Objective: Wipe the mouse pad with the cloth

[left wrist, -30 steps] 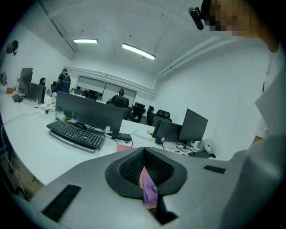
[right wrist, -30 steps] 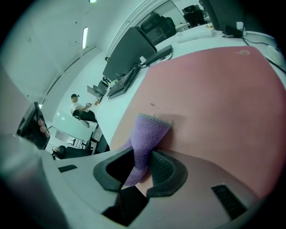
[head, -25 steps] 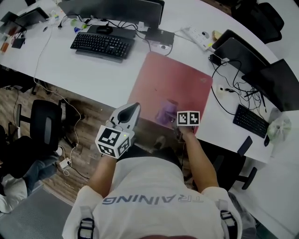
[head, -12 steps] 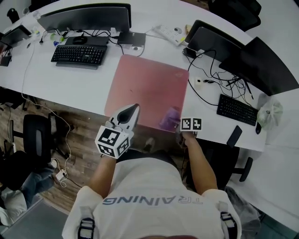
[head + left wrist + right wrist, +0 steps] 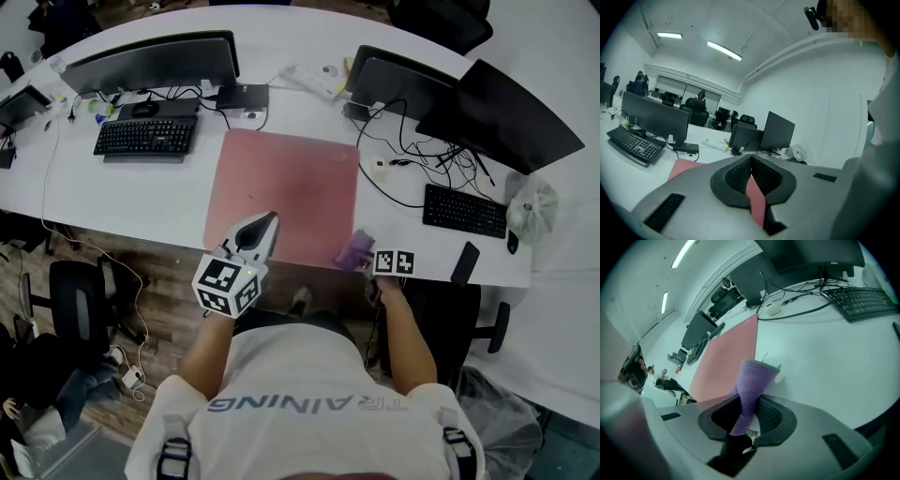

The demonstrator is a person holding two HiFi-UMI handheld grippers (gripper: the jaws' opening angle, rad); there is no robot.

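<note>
While the right gripper (image 5: pixel 371 259) clenches the purple cloth (image 5: pixel 354 249) between its jaws, the cloth's free end pokes forward at the near right corner of the pink mouse pad (image 5: pixel 281 187), over the white worktop (image 5: pixel 141 202) just beside the pad's edge. The left gripper (image 5: pixel 266 223) is held above the pad's near edge, its jaws pressed together with nothing between them. Beyond the pad, a black keyboard (image 5: pixel 145 136) lies in front of a monitor (image 5: pixel 155 61).
</note>
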